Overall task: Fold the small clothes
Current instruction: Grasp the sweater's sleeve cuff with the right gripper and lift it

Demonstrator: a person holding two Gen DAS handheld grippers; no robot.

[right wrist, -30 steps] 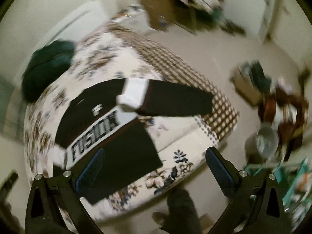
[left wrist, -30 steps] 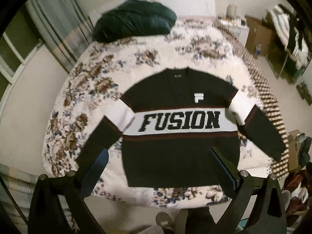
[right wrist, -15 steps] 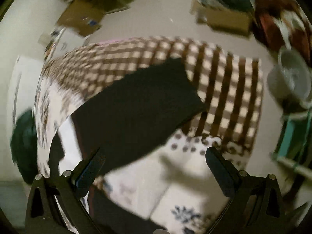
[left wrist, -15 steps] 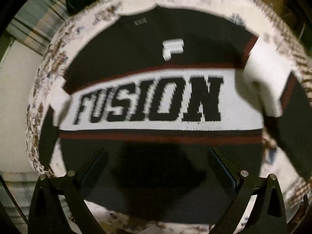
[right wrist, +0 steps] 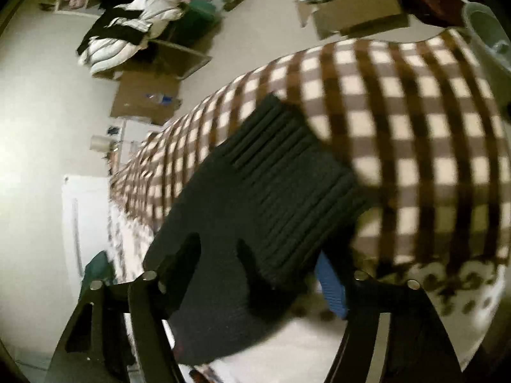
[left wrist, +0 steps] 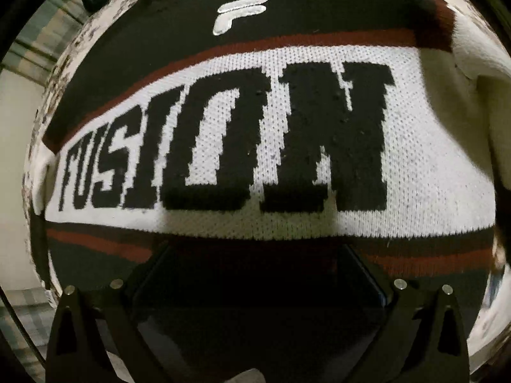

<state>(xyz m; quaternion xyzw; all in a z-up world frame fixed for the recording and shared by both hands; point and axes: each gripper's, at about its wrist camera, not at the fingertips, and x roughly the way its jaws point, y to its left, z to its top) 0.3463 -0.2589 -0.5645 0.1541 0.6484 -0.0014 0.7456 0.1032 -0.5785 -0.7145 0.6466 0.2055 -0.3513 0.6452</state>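
Note:
A black knit sweater with a white band reading FUSION and red stripes lies flat on the bed and fills the left wrist view. My left gripper is open, low over the dark lower front of the sweater. In the right wrist view the sweater's black ribbed sleeve cuff lies on the checked blanket. My right gripper is open, its fingers on either side of the sleeve near the cuff. The blue pad of one finger shows at the sleeve's right edge.
A floral bedspread shows at the sweater's left edge. Beyond the bed in the right wrist view are cardboard boxes, a pile of clothes, a white bucket and a white cabinet on the floor.
Both grippers have dropped closer to the bed. The left went down onto the sweater's front. The right moved onto the sleeve cuff, which now lies between its fingers.

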